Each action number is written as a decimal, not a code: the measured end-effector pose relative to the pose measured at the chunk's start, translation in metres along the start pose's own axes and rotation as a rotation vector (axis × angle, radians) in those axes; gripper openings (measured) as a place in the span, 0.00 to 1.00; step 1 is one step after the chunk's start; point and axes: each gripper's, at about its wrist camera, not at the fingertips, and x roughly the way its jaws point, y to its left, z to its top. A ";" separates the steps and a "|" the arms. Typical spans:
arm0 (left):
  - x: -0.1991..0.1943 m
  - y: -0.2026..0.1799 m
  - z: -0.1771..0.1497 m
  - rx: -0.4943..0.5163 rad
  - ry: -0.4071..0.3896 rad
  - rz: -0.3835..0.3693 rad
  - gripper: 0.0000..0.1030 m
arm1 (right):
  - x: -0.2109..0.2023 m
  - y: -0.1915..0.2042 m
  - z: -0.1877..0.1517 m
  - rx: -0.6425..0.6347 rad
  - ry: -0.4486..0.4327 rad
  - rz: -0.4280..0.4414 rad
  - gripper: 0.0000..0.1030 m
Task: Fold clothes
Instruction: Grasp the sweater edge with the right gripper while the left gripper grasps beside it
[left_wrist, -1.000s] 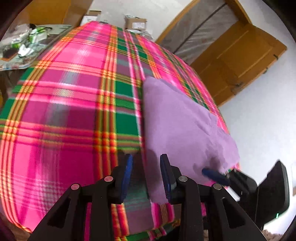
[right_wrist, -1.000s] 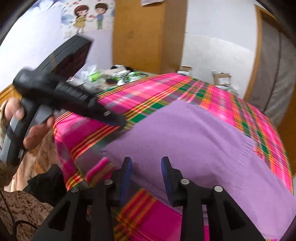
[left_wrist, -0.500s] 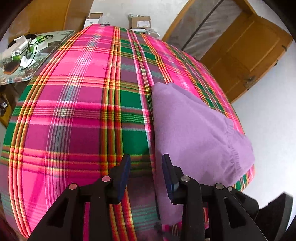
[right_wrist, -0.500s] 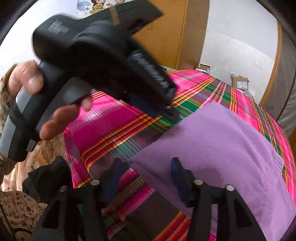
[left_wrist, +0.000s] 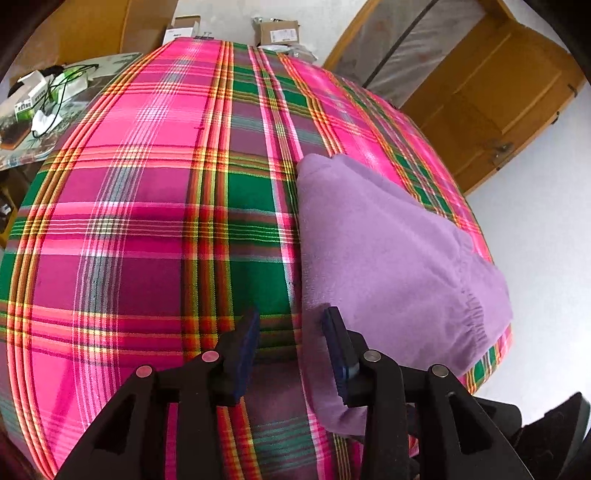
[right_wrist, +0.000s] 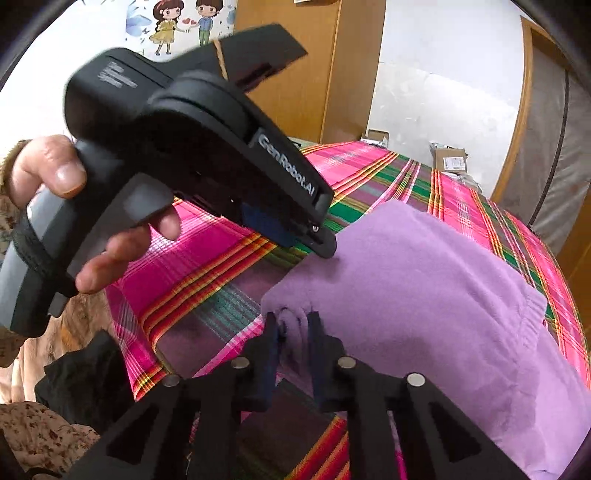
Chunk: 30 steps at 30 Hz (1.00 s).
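Observation:
A purple fleece garment lies folded on the pink plaid bedspread, its gathered elastic hem toward the bed's edge. My left gripper hovers over the garment's near long edge. Its jaws are opening, the right finger is over the cloth, and nothing is pinched. In the right wrist view a hand holds the left gripper, whose tip touches down at the garment's edge. My right gripper is closing on the garment's near corner, and a bunched fold sits squeezed between its pads.
A side table with boxes and cables stands at the bed's far left. Cardboard boxes sit on the floor beyond the bed, with a wooden door to the right. Dark and floral clothing lies by the near edge.
The right gripper's jaws spread wide, then closed on the garment's near corner. The left gripper slid along the garment's edge, closer to the right gripper.

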 end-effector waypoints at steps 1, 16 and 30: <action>0.001 0.000 0.001 -0.003 0.006 -0.002 0.37 | -0.003 0.000 0.000 0.002 -0.009 0.000 0.13; 0.014 0.000 0.022 -0.070 0.024 -0.089 0.51 | -0.038 -0.013 -0.001 0.042 -0.123 0.035 0.11; 0.040 -0.014 0.046 -0.093 0.063 -0.171 0.51 | -0.039 -0.025 -0.005 0.054 -0.134 0.067 0.11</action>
